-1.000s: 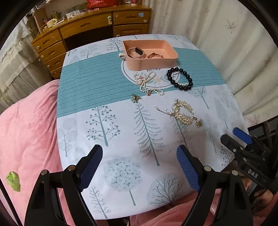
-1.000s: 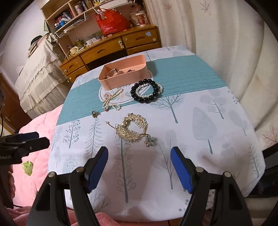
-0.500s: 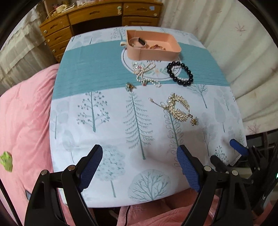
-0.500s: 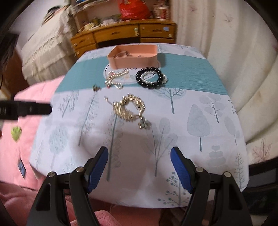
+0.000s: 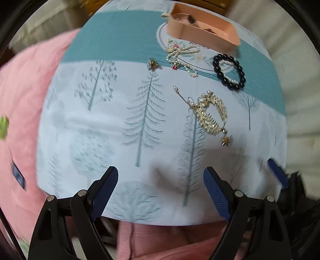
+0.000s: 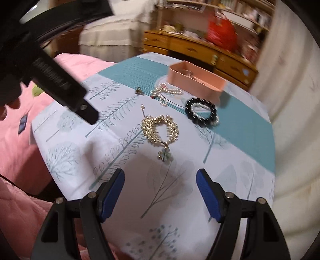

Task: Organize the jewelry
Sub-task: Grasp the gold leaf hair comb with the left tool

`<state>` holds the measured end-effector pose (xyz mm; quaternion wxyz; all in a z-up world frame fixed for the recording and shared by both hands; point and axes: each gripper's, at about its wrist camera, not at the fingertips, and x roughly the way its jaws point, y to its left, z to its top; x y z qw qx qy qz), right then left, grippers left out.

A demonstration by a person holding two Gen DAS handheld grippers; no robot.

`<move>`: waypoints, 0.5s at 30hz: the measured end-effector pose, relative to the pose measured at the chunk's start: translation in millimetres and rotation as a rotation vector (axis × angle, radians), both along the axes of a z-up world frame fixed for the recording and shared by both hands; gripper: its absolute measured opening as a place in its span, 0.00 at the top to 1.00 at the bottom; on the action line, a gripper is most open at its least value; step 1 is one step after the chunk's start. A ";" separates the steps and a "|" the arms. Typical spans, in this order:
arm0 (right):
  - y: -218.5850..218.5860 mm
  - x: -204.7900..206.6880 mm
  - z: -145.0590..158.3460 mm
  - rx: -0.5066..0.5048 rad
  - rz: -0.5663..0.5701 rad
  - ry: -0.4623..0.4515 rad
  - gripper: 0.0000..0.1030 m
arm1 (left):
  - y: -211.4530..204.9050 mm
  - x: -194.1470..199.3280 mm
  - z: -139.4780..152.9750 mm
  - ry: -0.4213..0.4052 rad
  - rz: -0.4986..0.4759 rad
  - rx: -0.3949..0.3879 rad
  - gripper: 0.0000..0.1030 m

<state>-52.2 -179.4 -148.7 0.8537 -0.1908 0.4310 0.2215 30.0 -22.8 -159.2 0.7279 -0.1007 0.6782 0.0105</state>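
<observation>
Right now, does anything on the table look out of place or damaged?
Nothing looks damaged. Four pieces lie loose on the tablecloth outside the pink tray: the pearl necklace in a loose heap, the black bead bracelet, the gold bracelet, and a small brooch-like piece. Both grippers are open and empty.

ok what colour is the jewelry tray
Peach pink tray, plain with no pattern; clearest in the right wrist view.

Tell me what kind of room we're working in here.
Most likely a bedroom at home: a pink quilted bedspread lies beside the small table with the tree-print cloth, and a wooden desk with drawers stands under cluttered shelves.
</observation>
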 end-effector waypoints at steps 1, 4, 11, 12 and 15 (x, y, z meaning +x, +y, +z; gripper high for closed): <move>-2.3 2.7 -2.7 0.005 0.017 0.000 0.28 | -2.3 2.7 -3.4 0.008 0.044 -0.021 0.17; -8.7 13.0 -12.8 0.026 0.057 0.001 0.34 | -11.4 10.7 -9.8 0.019 0.117 -0.059 0.16; -10.0 32.9 -30.1 0.056 0.168 -0.019 0.47 | -40.4 45.5 -26.0 0.076 0.200 -0.093 0.16; -10.2 35.6 -32.1 0.068 0.185 -0.010 0.49 | -44.9 51.8 -29.7 0.091 0.205 -0.078 0.16; -9.2 40.8 -36.7 0.089 0.217 0.018 0.55 | -56.3 68.3 -39.8 0.113 0.201 -0.038 0.16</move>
